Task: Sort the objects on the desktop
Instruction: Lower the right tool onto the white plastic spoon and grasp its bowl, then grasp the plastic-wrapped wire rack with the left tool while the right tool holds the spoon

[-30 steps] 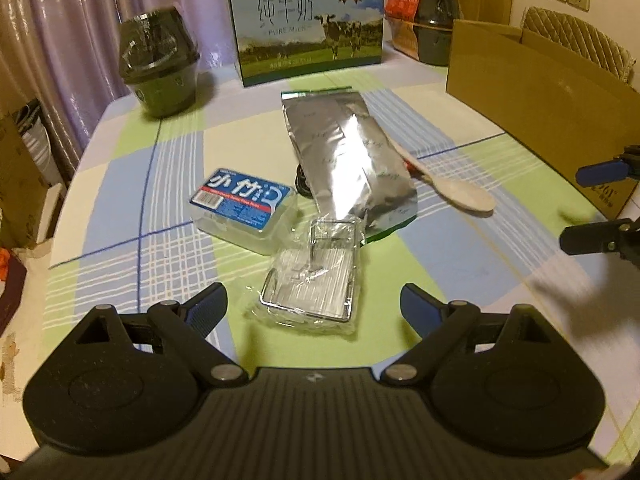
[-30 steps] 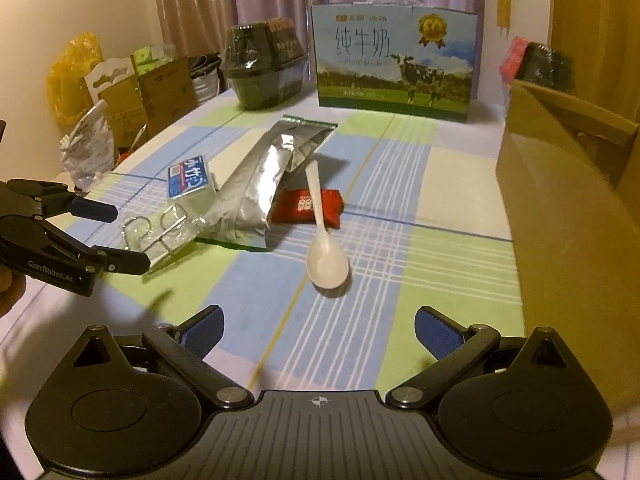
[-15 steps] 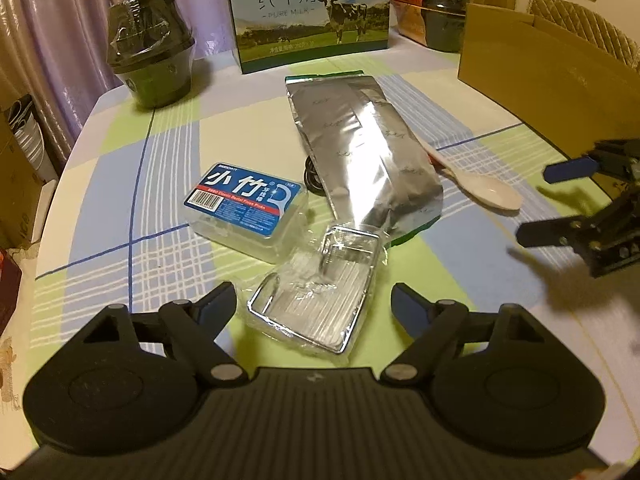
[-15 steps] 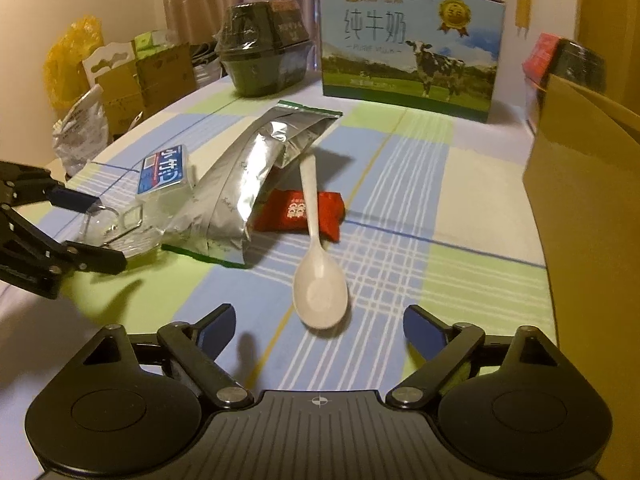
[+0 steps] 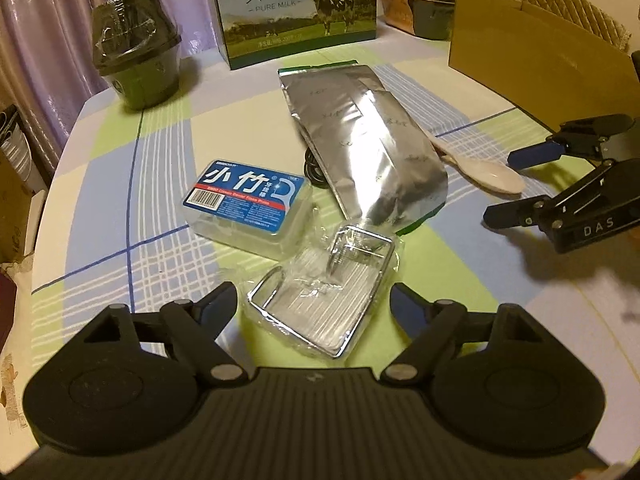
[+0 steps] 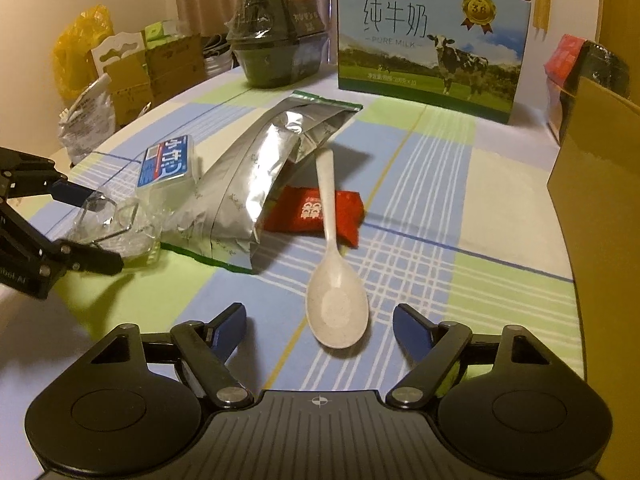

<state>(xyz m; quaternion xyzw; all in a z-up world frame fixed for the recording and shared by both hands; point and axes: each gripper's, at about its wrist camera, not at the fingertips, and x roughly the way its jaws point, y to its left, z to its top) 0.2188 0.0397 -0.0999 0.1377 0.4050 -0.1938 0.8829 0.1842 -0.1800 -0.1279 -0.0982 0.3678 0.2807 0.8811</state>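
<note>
while my left gripper hangs low over the table, its jaws are closing around the wrapped wire rack, which lies between the pads with gaps on both sides. just beyond the rack sits the blue-labelled floss box, and to its right the foil bag lies flat, its near end touching the rack's wrap. past the bag, the red packet lies under the spoon handle. my right gripper is closing too, pads either side of the spoon's bowl and not yet pressing it. at the far right stands the cardboard box.
</note>
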